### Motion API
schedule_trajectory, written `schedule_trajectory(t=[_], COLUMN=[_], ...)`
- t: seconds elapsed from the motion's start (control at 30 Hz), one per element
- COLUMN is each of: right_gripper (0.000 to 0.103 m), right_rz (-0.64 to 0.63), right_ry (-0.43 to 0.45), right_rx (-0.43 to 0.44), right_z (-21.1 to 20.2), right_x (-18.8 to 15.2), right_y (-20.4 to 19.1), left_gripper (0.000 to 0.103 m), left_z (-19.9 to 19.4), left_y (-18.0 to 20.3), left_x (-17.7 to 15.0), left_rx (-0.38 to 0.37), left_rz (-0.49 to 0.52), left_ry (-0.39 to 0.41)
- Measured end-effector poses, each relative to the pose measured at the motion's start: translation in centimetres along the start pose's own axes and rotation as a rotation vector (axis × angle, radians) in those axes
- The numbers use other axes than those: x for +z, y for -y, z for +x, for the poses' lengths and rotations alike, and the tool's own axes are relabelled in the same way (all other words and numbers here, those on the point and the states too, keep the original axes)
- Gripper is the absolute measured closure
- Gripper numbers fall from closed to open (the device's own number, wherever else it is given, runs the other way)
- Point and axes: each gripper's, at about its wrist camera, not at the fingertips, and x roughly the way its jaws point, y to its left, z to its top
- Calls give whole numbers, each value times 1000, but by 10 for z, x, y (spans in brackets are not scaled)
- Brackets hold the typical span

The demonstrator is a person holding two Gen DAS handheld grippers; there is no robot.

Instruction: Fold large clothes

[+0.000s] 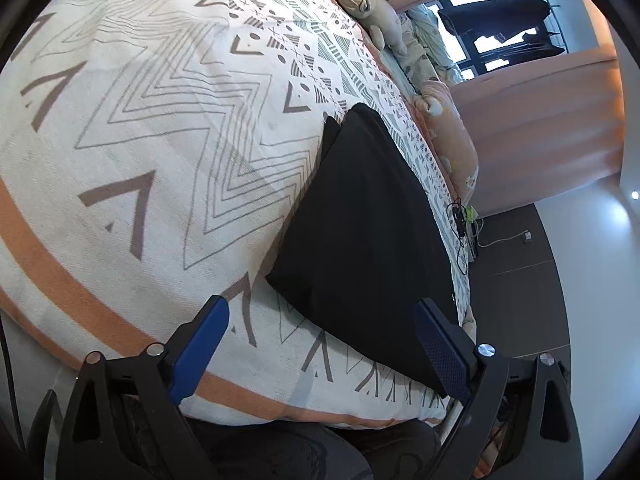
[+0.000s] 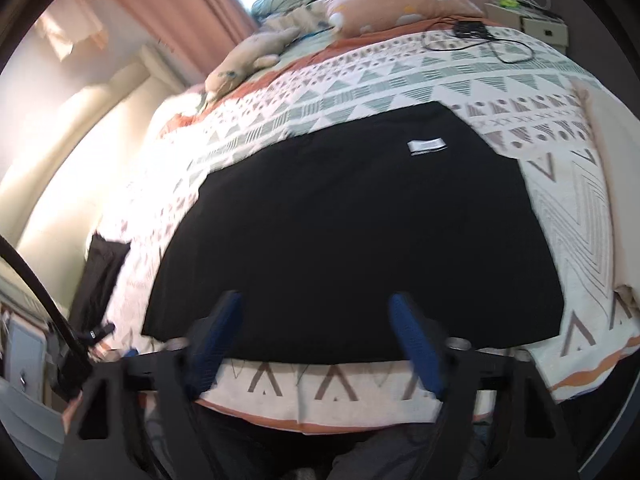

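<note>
A black garment lies folded into a flat rectangle on the patterned bedspread, close to the bed's near edge. In the right wrist view the same garment fills the middle, with a small white label near its far edge. My left gripper is open, hovering at the garment's near left corner with nothing between its blue pads. Over the garment's near edge my right gripper is also open, its pads apart and not pressing the cloth. The picture there is blurred.
A plush toy and an orange pillow lie at the head of the bed. A black cable with a charger sits on the bedspread beyond the garment. Another dark cloth hangs at the bed's left side.
</note>
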Motion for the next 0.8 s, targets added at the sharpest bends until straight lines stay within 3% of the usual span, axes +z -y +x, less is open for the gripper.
schedule_trajectory(t=[0.1, 0.17, 0.43, 0.57, 0.8], right_gripper=[62, 66, 76, 76, 76], right_rz=[-11, -15, -51, -70, -99], right_ry=[-64, -93, -177, -218, -259], right_rx=[3, 4, -21, -44, -60], right_z=[22, 31, 67, 86, 125], right_x=[-2, -3, 0, 1, 12], right_y=[-10, -13, -33, -39, -50], left_gripper=[26, 36, 38, 38, 38], left_z=[14, 23, 48, 50, 51], left_y=[-1, -1, 4, 2, 2], left_x=[1, 2, 10, 15, 14], left_rx=[-10, 5, 3, -37, -22], left_rz=[-27, -34, -49, -35, -38], left_ry=[-43, -66, -59, -25, -13])
